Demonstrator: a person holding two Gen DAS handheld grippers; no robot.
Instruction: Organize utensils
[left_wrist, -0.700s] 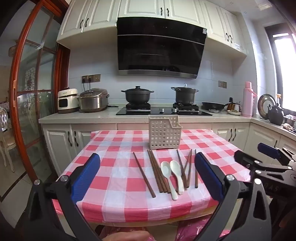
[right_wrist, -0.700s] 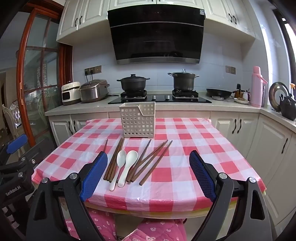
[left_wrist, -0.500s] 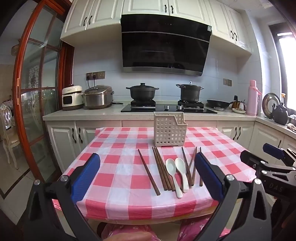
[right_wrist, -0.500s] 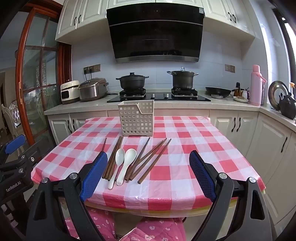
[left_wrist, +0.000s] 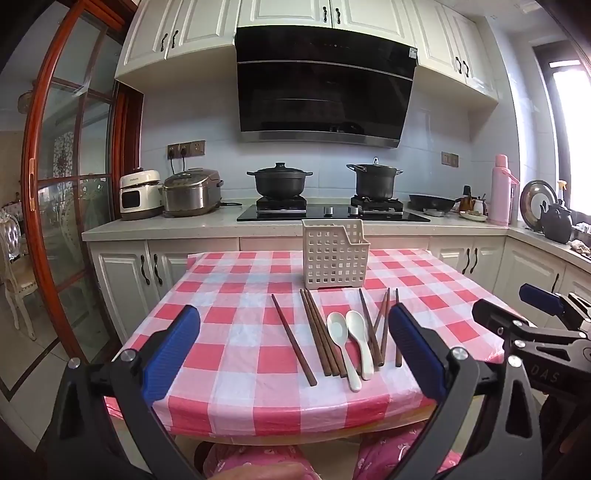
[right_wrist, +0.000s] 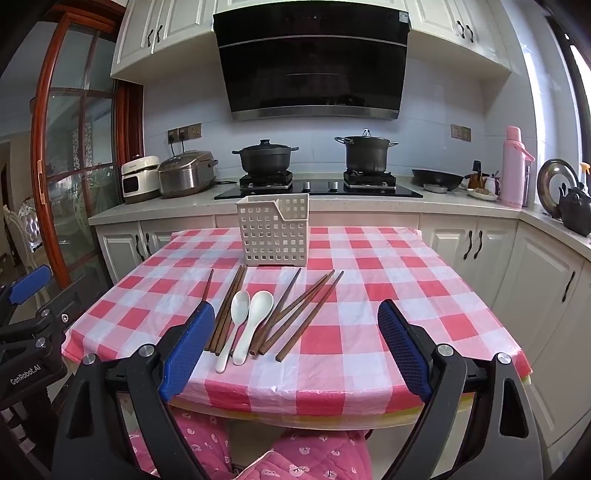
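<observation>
Two white spoons (left_wrist: 349, 341) (right_wrist: 248, 322) lie side by side on the red-checked table (left_wrist: 229, 332) (right_wrist: 369, 295), among several brown chopsticks (left_wrist: 321, 332) (right_wrist: 295, 314). A white perforated utensil basket (left_wrist: 334, 258) (right_wrist: 274, 230) stands upright behind them. My left gripper (left_wrist: 295, 347) is open and empty, held off the table's near edge. My right gripper (right_wrist: 297, 345) is open and empty, also at the near edge, to the right of the left one.
A counter behind the table holds two black pots (left_wrist: 280, 181) on a stove, a rice cooker (left_wrist: 192, 192) and a pink flask (left_wrist: 501, 188). A glass door (left_wrist: 62, 221) stands at the left. Pink-clad knees (right_wrist: 295, 454) sit under the table edge.
Both grippers have shifted slightly, so the table and utensils sit a little higher and closer in view. Both stay open and nothing on the table has moved.
</observation>
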